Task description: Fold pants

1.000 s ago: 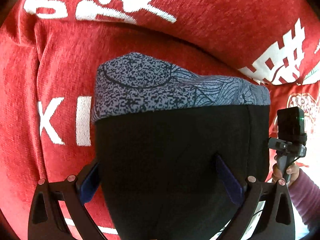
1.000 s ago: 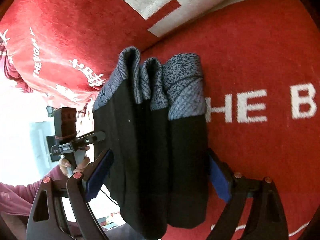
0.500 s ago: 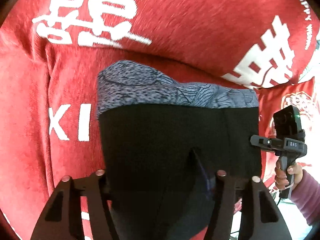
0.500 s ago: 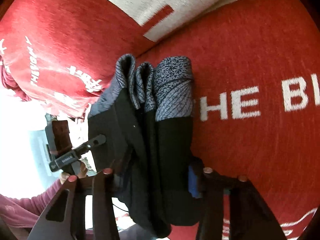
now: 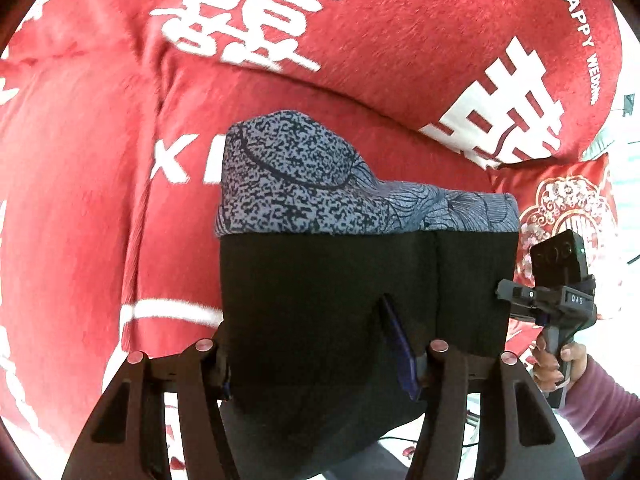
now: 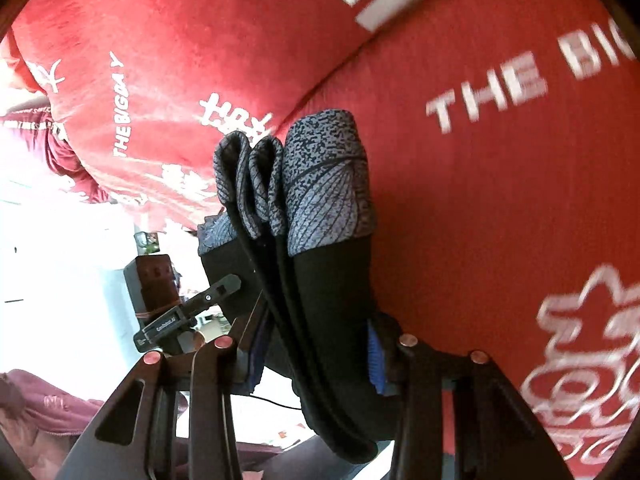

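At centre frame in both wrist views, the folded pants (image 5: 360, 280) hang above the red sofa cover (image 5: 80, 200), left gripper (image 5: 320, 364) and right gripper (image 6: 316, 352) jaws clamped on the bundle's near end; carrying it off seems next, which calls for an even grip.

The folded black pants with a grey patterned waistband (image 5: 360, 280) sit between both claws, above the red lettered sofa cover (image 5: 80, 200), whose back cushion (image 5: 400, 40) rises behind; a small embroidered red pillow (image 5: 568, 200) lies right.
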Demonstrator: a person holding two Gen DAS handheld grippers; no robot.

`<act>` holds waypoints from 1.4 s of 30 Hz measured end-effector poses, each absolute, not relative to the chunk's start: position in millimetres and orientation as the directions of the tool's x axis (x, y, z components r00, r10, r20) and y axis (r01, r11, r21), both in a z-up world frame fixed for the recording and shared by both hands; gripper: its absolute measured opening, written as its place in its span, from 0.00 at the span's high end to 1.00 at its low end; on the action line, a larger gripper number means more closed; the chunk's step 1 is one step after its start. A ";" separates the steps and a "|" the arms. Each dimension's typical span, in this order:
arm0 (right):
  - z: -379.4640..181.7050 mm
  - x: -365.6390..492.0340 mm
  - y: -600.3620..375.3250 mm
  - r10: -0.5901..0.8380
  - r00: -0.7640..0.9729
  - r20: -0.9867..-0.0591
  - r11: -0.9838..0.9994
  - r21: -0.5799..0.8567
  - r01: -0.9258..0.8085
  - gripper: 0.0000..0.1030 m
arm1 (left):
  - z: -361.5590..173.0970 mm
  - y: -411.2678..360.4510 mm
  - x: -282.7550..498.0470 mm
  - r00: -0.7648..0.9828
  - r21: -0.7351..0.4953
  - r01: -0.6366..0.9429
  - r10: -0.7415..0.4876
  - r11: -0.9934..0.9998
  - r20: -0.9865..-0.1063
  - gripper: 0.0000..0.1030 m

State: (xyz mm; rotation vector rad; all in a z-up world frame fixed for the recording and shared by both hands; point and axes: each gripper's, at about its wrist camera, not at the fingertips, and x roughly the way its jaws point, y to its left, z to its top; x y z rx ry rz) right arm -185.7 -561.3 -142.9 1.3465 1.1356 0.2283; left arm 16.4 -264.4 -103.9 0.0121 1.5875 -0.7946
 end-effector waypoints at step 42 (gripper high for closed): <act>-76.9 -223.0 -459.6 0.149 0.158 -0.976 0.785 0.214 0.582 0.11 | -56.3 -249.9 -88.9 0.114 -0.002 0.571 -0.082 0.821 -0.990 0.01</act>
